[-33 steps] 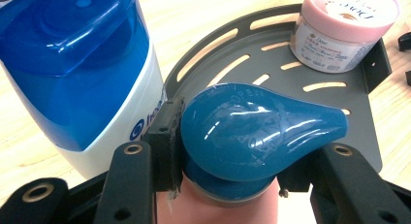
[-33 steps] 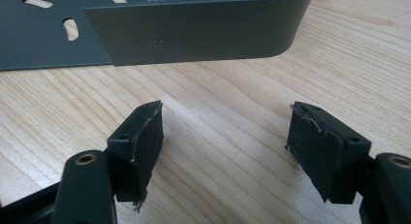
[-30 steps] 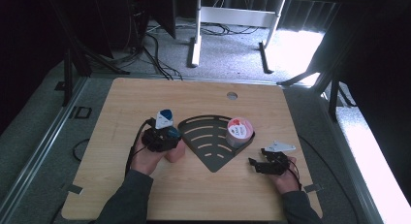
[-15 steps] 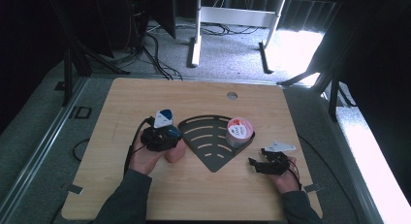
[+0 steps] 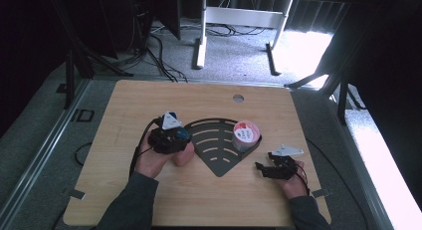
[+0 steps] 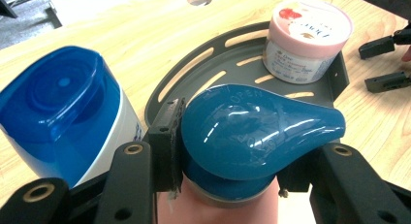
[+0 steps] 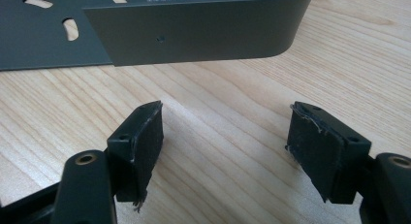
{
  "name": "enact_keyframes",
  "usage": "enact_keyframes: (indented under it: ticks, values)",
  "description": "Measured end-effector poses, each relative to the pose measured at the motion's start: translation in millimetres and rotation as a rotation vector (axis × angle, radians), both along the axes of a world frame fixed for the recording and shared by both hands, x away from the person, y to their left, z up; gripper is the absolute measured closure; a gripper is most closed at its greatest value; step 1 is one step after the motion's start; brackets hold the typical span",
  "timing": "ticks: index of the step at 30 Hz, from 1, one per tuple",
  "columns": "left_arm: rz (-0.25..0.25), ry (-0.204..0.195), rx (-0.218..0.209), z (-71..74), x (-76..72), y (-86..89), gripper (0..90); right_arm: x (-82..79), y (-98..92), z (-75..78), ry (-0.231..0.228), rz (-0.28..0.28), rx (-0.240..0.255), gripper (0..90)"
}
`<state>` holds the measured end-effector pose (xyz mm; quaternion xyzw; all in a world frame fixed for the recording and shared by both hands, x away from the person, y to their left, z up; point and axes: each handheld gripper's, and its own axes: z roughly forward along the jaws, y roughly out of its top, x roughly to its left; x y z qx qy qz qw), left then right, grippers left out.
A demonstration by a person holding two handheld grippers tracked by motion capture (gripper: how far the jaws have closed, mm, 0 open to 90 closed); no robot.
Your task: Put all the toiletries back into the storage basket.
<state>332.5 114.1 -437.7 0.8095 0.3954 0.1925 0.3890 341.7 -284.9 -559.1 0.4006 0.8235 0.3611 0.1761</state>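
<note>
My left gripper is shut on a pink bottle just under its teal teardrop cap; the bottle stands at the left edge of a dark grey fan-shaped tray. A white bottle with a blue cap stands close beside it, outside the jaws. A pink-lidded jar sits in the tray's far right corner. My right gripper rests low over the table to the right of the tray, open, with bare wood between its pads and the tray's wall just ahead.
The wooden table has a round cable hole near its far edge. Beyond the table are a desk frame and cables on the floor. Open tabletop lies at the far left and along the front edge.
</note>
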Motion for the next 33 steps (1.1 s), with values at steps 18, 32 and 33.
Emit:
enact_keyframes:
  ticks: [18, 32, 33]
  values:
    - [-0.023, -0.005, -0.004, 10.7, 0.6, -8.6, 52.7, 0.0, -0.1, 0.0, 0.000, 0.000, -0.001, 28.4]
    - [-0.051, -0.004, -0.007, 17.8, 4.1, -20.4, 52.7, 0.0, 0.0, 0.0, 0.000, 0.000, 0.000, 28.4]
    - [-0.054, -0.004, -0.007, 18.1, 4.5, -21.0, 52.7, 0.0, 0.1, 0.0, 0.000, -0.001, 0.001, 28.4]
